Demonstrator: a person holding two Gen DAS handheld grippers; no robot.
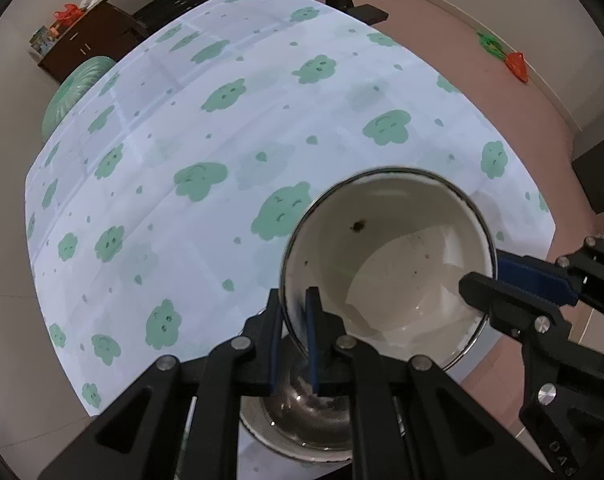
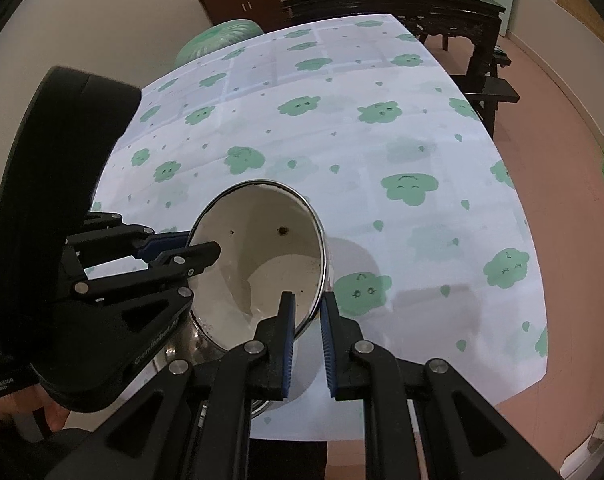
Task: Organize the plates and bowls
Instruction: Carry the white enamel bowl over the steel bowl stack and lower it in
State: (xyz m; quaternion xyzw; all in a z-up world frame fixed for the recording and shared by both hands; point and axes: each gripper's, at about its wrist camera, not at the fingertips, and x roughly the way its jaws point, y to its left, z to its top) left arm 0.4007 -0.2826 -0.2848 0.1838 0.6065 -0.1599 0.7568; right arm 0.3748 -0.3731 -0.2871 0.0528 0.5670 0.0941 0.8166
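Both claws, left (image 1: 296, 340) and right (image 2: 306, 344), clamp the bowl (image 1: 385, 256) rim, half-hiding a steel bowl (image 1: 302, 420) beneath

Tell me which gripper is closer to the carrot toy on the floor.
Right. The right gripper grips the white bowl's rim on the side toward the carrot toy; the left gripper clamps the opposite rim, farther away.

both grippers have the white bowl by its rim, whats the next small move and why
Probably carry the white bowl level over the open tablecloth and lower it. Left gripper and right gripper pinch opposite rims, the bowl hangs tilted above a steel bowl, and the cloth ahead is bare.
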